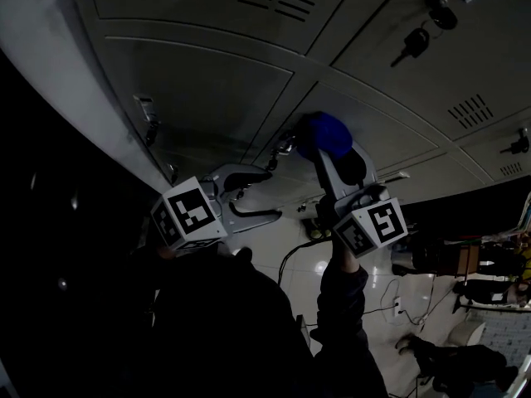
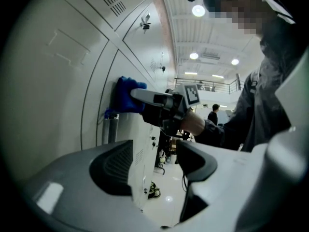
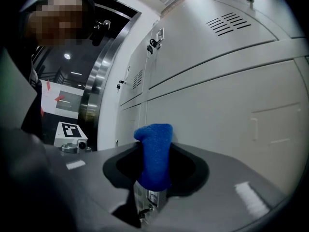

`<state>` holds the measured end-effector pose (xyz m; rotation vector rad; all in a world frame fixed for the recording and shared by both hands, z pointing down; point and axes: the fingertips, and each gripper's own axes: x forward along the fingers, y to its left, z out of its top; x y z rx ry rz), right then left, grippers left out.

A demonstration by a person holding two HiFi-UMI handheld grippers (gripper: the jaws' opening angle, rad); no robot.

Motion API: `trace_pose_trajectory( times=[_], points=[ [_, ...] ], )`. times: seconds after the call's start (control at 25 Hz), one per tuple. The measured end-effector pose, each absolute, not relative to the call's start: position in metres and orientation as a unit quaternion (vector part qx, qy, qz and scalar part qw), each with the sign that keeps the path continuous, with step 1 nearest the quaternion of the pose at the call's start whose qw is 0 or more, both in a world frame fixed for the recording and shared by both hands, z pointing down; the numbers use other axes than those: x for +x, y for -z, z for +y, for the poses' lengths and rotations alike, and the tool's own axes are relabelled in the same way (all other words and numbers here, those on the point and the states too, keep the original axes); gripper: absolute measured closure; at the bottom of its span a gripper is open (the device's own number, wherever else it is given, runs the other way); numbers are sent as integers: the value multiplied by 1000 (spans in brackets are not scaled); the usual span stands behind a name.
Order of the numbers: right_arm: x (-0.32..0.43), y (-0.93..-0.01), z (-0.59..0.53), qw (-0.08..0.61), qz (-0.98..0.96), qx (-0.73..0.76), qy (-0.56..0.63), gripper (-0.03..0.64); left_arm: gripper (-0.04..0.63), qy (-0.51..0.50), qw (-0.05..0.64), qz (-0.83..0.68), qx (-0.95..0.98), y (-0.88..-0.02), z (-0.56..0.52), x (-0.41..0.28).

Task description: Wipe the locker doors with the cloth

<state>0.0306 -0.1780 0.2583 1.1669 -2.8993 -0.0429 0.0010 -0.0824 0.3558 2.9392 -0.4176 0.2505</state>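
Dark sleeve (image 1: 344, 305) in the foreground, a person works a bank of grey locker doors (image 1: 207, 89) with two hand-held tools. At centre the right gripper (image 1: 332, 152) is clenched on a blue cloth (image 1: 328, 133), its bunched end against a door near a seam and a latch (image 1: 286, 146). Just left, the left gripper (image 1: 270, 193) hangs with jaws spread and empty. Good wiping likely means broad, even strokes with the cloth flat to the metal, skirting latches and the keys (image 1: 412, 46) in far locks. Doors look smooth and painted, with a white tiled floor (image 1: 365, 288) and ceiling lights (image 2: 198, 10) beyond.
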Motion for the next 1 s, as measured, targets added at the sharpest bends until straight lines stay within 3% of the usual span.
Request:
trace_pose_trajectory(
  times=[1.0],
  points=[
    [214, -269, -175, 24, -858, 513, 1, 489, 331, -98, 69, -61, 991, -354, -74, 97]
  ],
)
